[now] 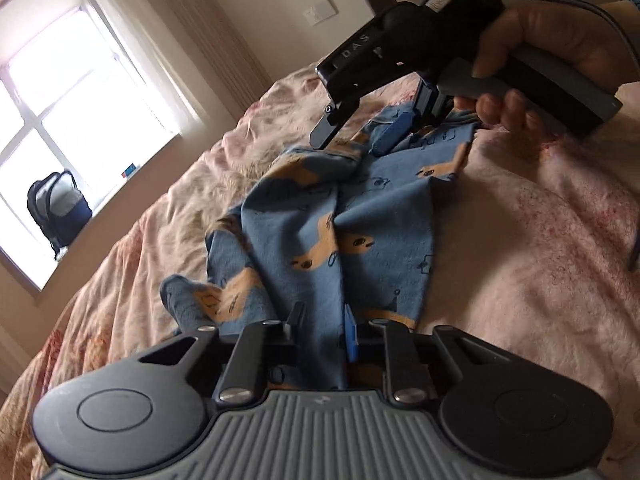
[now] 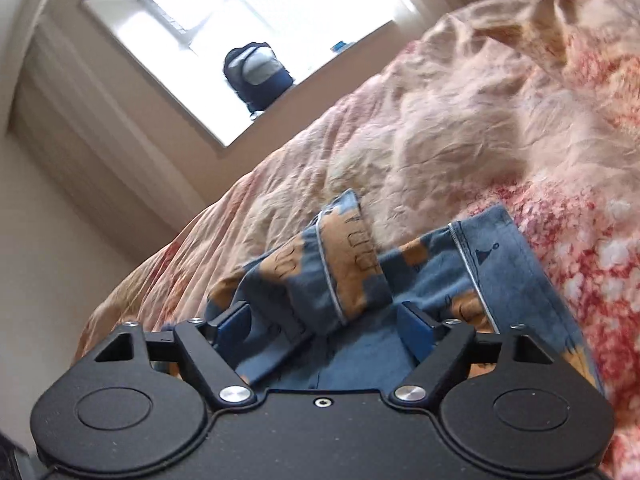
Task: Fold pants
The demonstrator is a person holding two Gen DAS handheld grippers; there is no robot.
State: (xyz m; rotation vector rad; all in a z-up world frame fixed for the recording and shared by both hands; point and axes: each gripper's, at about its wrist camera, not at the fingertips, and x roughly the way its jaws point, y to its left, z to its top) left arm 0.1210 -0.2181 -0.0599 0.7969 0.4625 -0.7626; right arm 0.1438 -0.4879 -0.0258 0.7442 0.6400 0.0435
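My left hand-held gripper (image 1: 324,326) is clenched on the pants (image 1: 320,220): blue fabric w/ tan animal print runs straight btwn the fingers, bunched up right at the pads. The rest of the pants spreads out ahead of it, crumpled, lying on the bed (image 1: 520,240) w/ its pink floral cover.

Far end of the pants, ahead and slightly right of my left one, is my right hand-held gripper (image 1: 360,132), my right hand (image 1: 532,64) wrapped round its handle. In its own wrist view the right hand-held gripper (image 2: 324,320) has fingers spread wide, released, w/ pants cloth lying btwn them. A rolled leg cuff (image 2: 340,264) w/ light piping sits just ahead of the fingers, a second hemmed edge to its right. Can't tell if the pads touch the cloth.

Beyond the bed, ahead-left of both grippers: bright window (image 1: 72,92) w/ a dark backpack (image 1: 58,208) on the sill, curtain (image 1: 208,20) beside it
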